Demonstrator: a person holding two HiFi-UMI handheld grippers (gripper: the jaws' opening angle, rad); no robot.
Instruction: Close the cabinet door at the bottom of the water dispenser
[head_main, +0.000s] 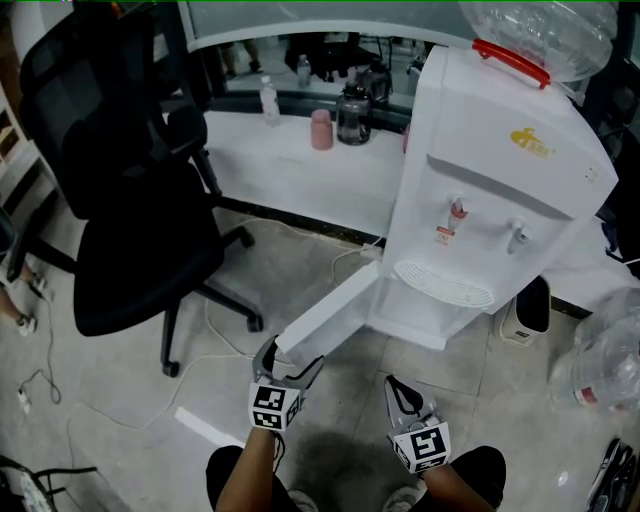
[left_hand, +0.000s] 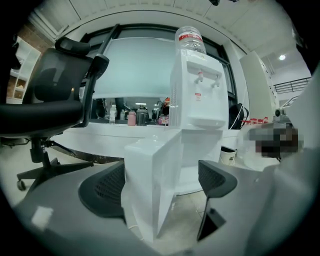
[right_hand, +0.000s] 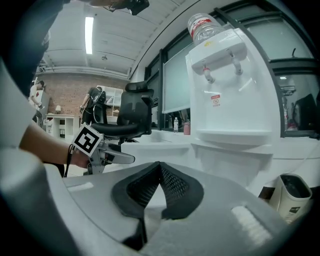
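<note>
head view: a white water dispenser (head_main: 490, 170) stands on the tiled floor, and its bottom cabinet door (head_main: 330, 318) hangs wide open, swung out to the left towards the person. the left gripper (head_main: 290, 360) sits at the free outer edge of the door, with one jaw on either side of the edge. the right gripper (head_main: 395, 388) is to its right, near the floor in front of the dispenser base, touching nothing. a black office chair (head_main: 120, 200) stands to the left.

left gripper view: the left gripper (left_hand: 160, 182) has its jaws spread wide. the white edge of the cabinet door (left_hand: 145, 200) stands upright between them. it is close against the left pad, while a clear gap separates it from the right pad, so the door is not clamped. the water dispenser (left_hand: 197, 95) rises behind the door.

right gripper view: the right gripper (right_hand: 159, 170) has its jaws closed together, the black pads meeting at the tips with nothing between them. the water dispenser (right_hand: 235, 90) is ahead and to the right. at the left, the left gripper (right_hand: 117, 158) shows with its marker cube, held in a hand, at the edge of the white door (right_hand: 160, 149).
</note>
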